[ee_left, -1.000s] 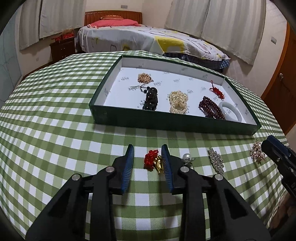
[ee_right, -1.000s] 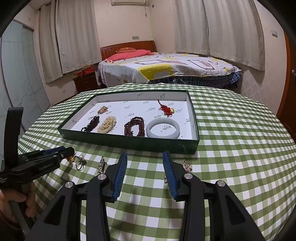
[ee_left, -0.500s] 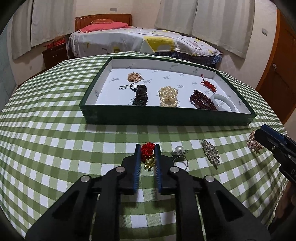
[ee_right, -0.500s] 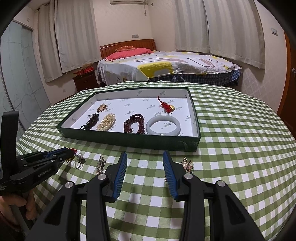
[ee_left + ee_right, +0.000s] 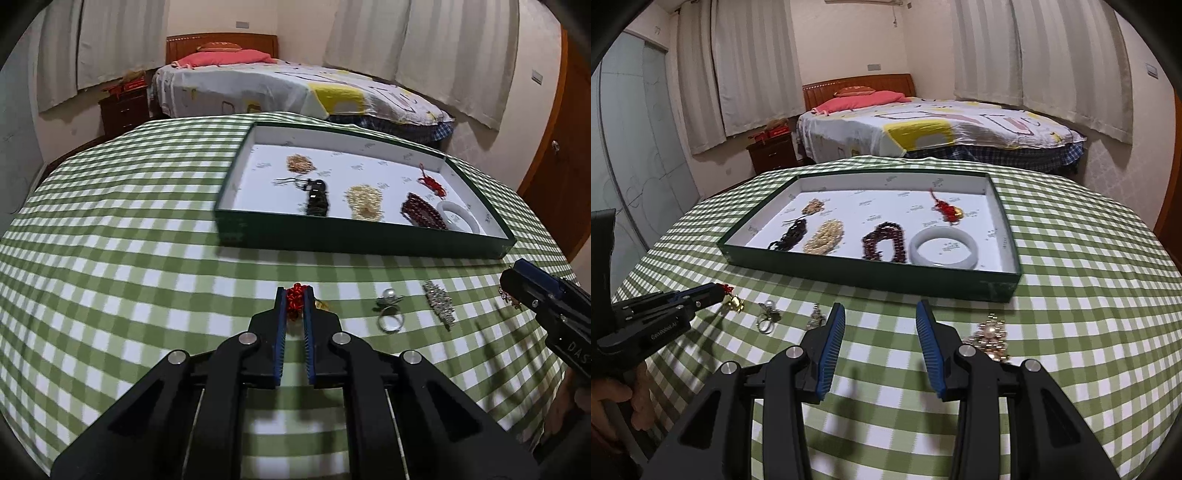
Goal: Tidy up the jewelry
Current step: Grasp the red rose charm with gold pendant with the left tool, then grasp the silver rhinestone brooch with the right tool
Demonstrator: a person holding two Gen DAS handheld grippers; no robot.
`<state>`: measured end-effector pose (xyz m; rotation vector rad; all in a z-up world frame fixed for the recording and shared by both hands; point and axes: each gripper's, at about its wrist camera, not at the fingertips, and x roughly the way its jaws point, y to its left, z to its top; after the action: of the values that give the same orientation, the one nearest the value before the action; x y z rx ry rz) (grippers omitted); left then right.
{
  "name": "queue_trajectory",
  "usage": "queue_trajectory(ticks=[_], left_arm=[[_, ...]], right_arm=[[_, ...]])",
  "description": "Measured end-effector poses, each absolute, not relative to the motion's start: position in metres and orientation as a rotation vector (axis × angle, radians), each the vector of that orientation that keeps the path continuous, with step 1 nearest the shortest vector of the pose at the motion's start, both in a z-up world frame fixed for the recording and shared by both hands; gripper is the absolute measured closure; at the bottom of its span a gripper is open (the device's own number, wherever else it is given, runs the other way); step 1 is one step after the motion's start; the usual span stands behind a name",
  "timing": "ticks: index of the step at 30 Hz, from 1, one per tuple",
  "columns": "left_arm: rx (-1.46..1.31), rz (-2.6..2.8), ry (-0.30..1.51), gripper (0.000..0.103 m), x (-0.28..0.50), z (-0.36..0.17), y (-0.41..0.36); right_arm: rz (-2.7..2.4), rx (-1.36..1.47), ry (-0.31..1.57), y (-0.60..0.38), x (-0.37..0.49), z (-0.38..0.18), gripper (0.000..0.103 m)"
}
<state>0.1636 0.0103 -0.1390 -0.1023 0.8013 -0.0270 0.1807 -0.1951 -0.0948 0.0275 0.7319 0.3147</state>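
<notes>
Fig.: two hand-held grippers over a desk w/ green-checked cloth (image 5: 110, 258); dark green tray (image 5: 362, 240) sits toward the far side.

L. hand-held gripper (image 5: 294, 295): fingers pressed nearly together, pinching the red knot charm (image 5: 294, 300) at its top. In the right wrist view the same charm (image 5: 733, 298) hangs at the fingertips, red knot gripped, gold bell dangling below, just above or barely touching the cloth; can't tell which.

Key relation: tray lies ahead and to the right of the L. gripper, its long axis running left-right across the view, near wall facing the gripper. Charm must likely go up over that wall, then forward. L. hand is the nearer one for this piece; white floor at the tray's left end looks bare, a probable drop spot.

Charm: small, red woven cord + gold bell, limp; will probably swing when carried.

R. hand-held gripper (image 5: 881, 332): fingers spread wide, holding nothing, low over the cloth. Pearl-and-gold brooch (image 5: 990, 334) lies just right of its right finger.

Loose on the cloth, in a row near the tray: pearl ring (image 5: 389, 310), crystal brooch (image 5: 439, 301).

Already in tray: gold chain (image 5: 301, 162), dark beads (image 5: 316, 197), pearl strand (image 5: 365, 201), dark red beads (image 5: 421, 214), white bangle (image 5: 460, 218), red tassel charm (image 5: 432, 182).
</notes>
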Motion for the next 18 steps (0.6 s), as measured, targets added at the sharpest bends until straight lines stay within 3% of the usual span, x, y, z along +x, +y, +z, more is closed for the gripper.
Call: queue_trajectory(ticks=[14,18], left_arm=[[-0.134,0.011,0.798,0.094,0.156,-0.139,0.031],[-0.135,0.013,0.797,0.094,0.156,-0.140,0.031]], right_arm=[[0.415,-0.025,0.842,-0.147,0.194,-0.113,0.063],[0.428,-0.038,0.874,-0.143,0.196,-0.118,0.078]])
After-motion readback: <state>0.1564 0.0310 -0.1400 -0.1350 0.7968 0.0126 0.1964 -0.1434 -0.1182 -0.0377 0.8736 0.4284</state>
